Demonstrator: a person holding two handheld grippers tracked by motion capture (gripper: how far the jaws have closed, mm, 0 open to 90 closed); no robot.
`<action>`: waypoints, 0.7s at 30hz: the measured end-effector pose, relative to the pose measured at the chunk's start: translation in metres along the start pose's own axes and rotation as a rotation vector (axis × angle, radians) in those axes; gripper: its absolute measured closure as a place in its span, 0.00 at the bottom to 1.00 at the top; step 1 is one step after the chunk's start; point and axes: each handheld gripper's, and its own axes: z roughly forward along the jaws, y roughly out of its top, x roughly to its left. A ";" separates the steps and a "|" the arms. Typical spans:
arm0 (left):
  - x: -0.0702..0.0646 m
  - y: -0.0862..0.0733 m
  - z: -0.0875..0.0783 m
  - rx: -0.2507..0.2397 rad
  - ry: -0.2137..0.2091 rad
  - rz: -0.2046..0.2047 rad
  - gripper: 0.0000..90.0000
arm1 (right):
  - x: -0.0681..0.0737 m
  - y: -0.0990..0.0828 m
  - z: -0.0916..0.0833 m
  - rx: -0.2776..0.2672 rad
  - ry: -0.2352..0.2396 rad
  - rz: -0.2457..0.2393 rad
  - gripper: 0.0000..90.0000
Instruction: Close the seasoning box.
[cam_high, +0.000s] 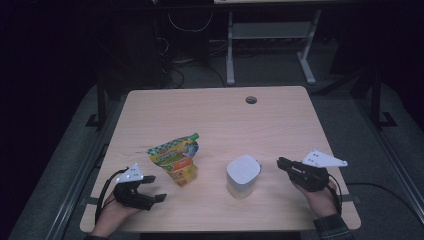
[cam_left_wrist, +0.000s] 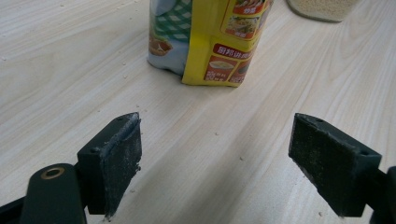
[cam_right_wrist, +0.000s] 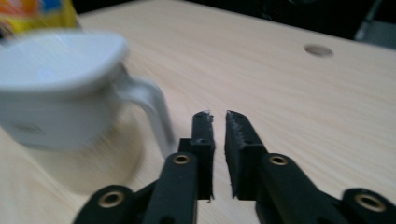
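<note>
Worktop (cam_high: 280, 115): white lidded jug (cam_high: 243, 176) at centre, untouched; sauce pouch (cam_high: 176, 161) left of jug. Right gripper (cam_high: 281, 162) fingers narrow, empty, beside jug handle (cam_right_wrist: 148, 108). Left gripper (cam_high: 156, 187) fingers wide, empty. Grasping pending.

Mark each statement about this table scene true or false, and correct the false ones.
1. The pouch stands on the table left of the white jug. True.
2. The left gripper grips the pouch. False: its jaws stand wide open with bare table between them, the pouch farther ahead.
3. The right gripper has a narrow gap between its jaws with nothing in it. True.
4. The jug has no lid. False: a white lid covers its top.
5. The jug's handle is on the side toward the right gripper. True.
</note>
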 end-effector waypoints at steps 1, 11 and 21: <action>0.000 0.000 0.000 0.001 0.000 0.005 0.19 | -0.002 -0.003 0.000 0.014 -0.013 -0.005 0.87; 0.001 0.000 0.003 0.029 0.012 0.022 0.19 | -0.017 -0.019 0.012 0.114 -0.004 0.048 0.51; 0.001 0.000 0.003 0.034 0.018 0.028 0.18 | -0.016 -0.023 0.017 0.132 -0.033 0.034 0.34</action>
